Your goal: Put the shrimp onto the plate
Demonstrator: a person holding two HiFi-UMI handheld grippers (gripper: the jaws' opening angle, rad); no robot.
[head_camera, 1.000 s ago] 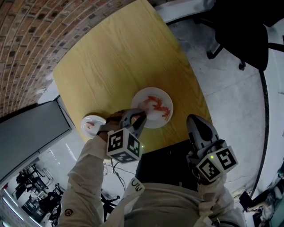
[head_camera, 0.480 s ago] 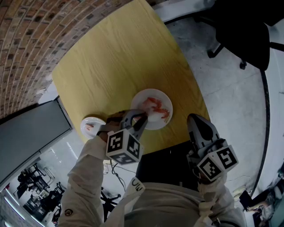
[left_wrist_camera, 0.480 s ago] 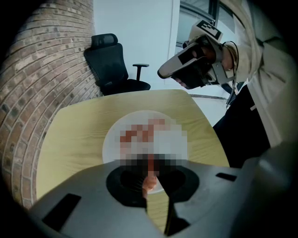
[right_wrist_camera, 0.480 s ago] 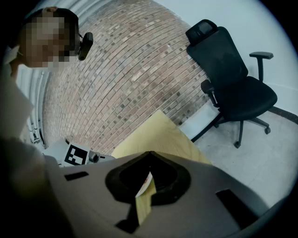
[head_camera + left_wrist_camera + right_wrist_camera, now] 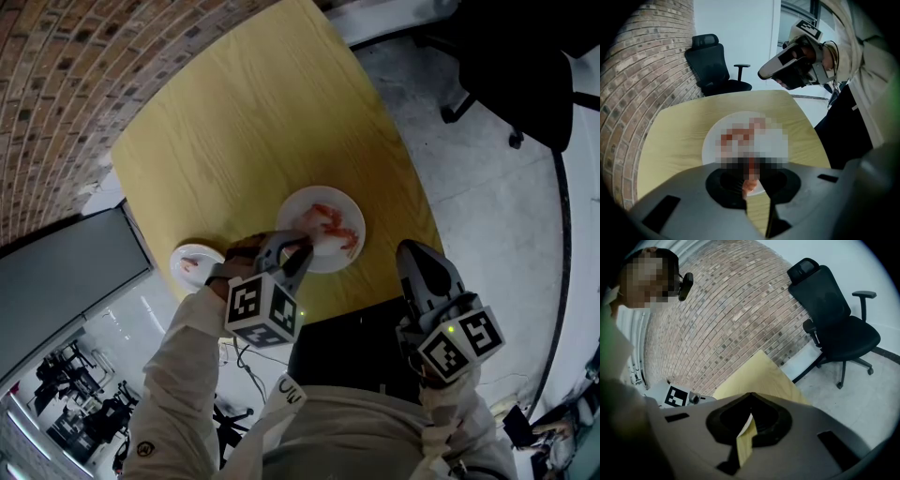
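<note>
On the yellow table, a white plate (image 5: pixel 330 253) carries several orange shrimp (image 5: pixel 330 221). My left gripper (image 5: pixel 302 246) hovers over the plate's near left rim, shut on one shrimp (image 5: pixel 749 185) that hangs between its jaws; in the left gripper view the plate (image 5: pixel 711 143) lies just beyond it. A small white dish (image 5: pixel 195 253) to the left holds another shrimp (image 5: pixel 189 266). My right gripper (image 5: pixel 413 251) is off the table's near right edge, jaws together with nothing in them; in the right gripper view the right gripper (image 5: pixel 750 397) points toward the brick wall.
A brick wall (image 5: pixel 56 84) runs along the table's far left side. A black office chair (image 5: pixel 516 66) stands on the grey floor to the far right. A grey cabinet (image 5: pixel 66 281) sits left of the table. My legs are against the table's near edge.
</note>
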